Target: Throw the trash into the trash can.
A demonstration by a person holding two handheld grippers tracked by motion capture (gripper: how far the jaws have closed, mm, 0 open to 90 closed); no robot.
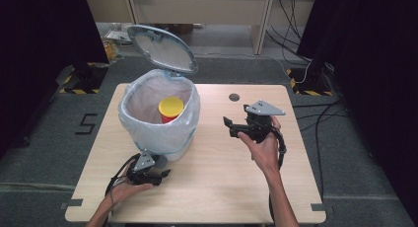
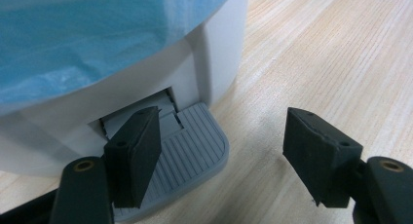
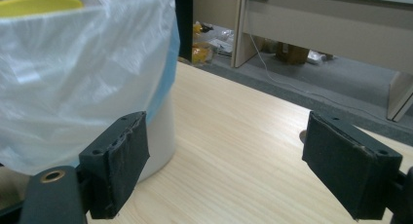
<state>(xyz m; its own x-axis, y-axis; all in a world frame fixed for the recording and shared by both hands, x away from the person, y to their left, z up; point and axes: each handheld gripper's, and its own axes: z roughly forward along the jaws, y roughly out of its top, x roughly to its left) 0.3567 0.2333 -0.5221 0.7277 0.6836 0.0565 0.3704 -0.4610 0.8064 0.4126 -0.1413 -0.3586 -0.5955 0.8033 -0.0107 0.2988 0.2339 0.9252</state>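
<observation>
A white pedal bin (image 1: pixel 175 149) lined with a pale plastic bag (image 1: pixel 148 128) stands on the left half of the table, its lid (image 1: pixel 162 48) tipped up and back. Inside sits a red container with a yellow lid (image 1: pixel 170 107). My left gripper (image 1: pixel 166 172) lies low at the bin's front; in its own view the left gripper (image 2: pixel 221 136) is open, one jaw hovering over the grey ribbed pedal (image 2: pixel 195 146). My right gripper (image 1: pixel 229 127) is held above the table to the right of the bin. The right gripper (image 3: pixel 224 131) is open and holds nothing, with the bag (image 3: pixel 73 68) and yellow lid (image 3: pixel 39 5) at its left.
The light wooden table (image 1: pixel 222 182) has a small round hole (image 1: pixel 234 97) near its far edge. Beyond it are a grey floor, a pale desk (image 1: pixel 197 5) and cables (image 1: pixel 300 49) at the back right. Dark curtains flank both sides.
</observation>
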